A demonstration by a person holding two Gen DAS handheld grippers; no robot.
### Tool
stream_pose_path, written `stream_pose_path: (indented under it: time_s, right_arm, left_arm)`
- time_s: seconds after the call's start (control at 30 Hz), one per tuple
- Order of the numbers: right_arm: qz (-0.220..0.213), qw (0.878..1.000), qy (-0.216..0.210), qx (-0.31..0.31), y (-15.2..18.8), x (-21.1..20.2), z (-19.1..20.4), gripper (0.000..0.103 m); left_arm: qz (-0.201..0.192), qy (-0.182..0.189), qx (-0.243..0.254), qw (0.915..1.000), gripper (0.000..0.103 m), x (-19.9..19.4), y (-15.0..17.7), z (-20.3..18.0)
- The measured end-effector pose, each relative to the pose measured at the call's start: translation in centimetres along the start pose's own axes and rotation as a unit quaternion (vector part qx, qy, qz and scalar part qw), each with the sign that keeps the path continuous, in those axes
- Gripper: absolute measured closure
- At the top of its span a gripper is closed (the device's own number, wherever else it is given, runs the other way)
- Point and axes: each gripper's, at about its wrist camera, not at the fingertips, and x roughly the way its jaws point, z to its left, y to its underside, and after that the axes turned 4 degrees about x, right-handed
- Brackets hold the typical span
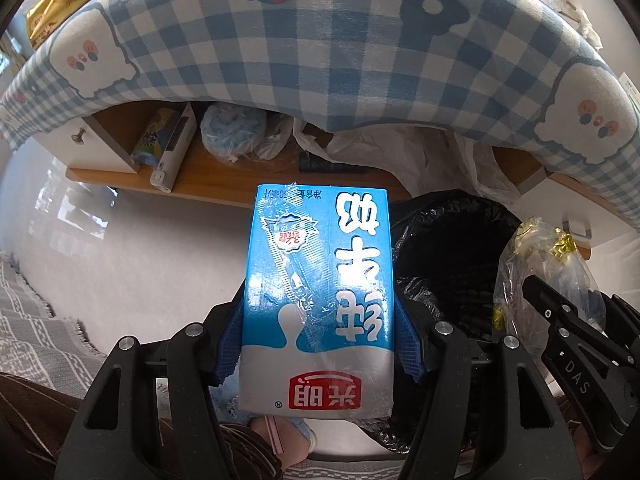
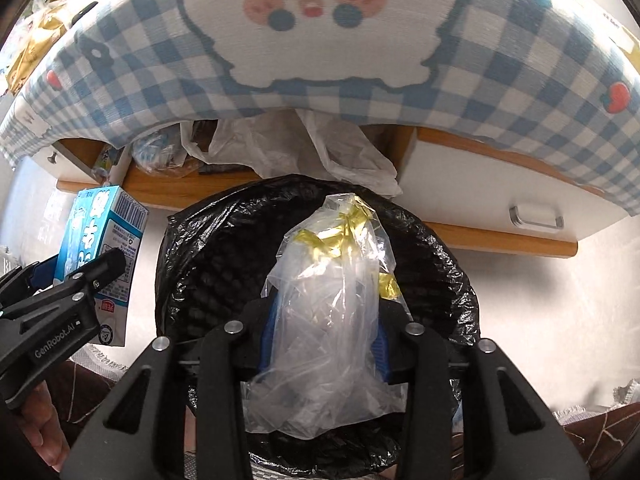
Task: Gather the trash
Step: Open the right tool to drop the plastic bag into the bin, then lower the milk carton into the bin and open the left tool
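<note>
Below the hanging edge of the blue-checked tablecloth, the left wrist view shows the left gripper pointing steeply down with its jaws pinching a blue and white milk carton by its two narrow sides, the blue pads pressed flat against the cardboard. The carton stands upright between them, its print upside down to the camera, with a wrapped straw stuck to its face. Just to its right is the open mouth of a bin lined with a black trash bag, standing on the pale floor; the carton is beside the bin's rim, not over the opening. At the right edge the right gripper reaches in, with a clear plastic bag holding gold scraps at its tip. Behind, a wooden shelf under the counter carries a box, a power strip and crumpled plastic bags.

Over the middle of the bin, the right wrist view shows the right gripper with its jaws partly spread around the crumpled clear plastic bag. The blue pads touch the film on both sides, so it is held loosely. The black trash bag rings it on all sides. At the left edge the left gripper holds the milk carton outside the bin's rim. A white drawer with a metal handle sits under the tablecloth at the right.
</note>
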Motion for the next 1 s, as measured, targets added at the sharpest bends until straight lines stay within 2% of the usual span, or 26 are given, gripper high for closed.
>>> stream_pose_path:
  time_s: [0.1, 0.17, 0.37, 0.57, 0.73, 1.0]
  right_arm:
    - [-0.008, 1.000, -0.003, 0.005, 0.0, -0.4, -0.1, 0.055]
    - [-0.014, 1.000, -0.002, 0.011, -0.1, -0.7, -0.4, 0.040]
    - [-0.041, 0.999, 0.013, 0.012, -0.4, -2.4, -1.2, 0.016]
    - [-0.057, 0.998, 0.022, 0.020, -0.2, -4.0, -3.5, 0.009]
    - [-0.058, 0.997, 0.030, 0.035, 0.0, -4.9, -6.1, 0.009]
    - [-0.066, 0.996, 0.042, 0.053, -0.5, -7.4, -10.8, 0.008]
  left_arm:
    - [-0.004, 0.002, 0.001, 1.0000, 0.041, -0.1, 0.0, -0.1]
    - [-0.005, 0.005, 0.004, 1.0000, 0.041, -0.3, 0.1, -0.3]
    - [-0.015, 0.022, 0.011, 0.9996, 0.041, -1.5, 0.2, -1.3]
    - [-0.022, 0.034, 0.028, 0.9988, 0.041, -2.8, 0.3, -3.1]
    - [-0.016, 0.043, 0.046, 0.9979, 0.041, -3.7, 0.2, -5.1]
    - [-0.017, 0.037, 0.075, 0.9964, 0.041, -4.9, -0.9, -8.9]
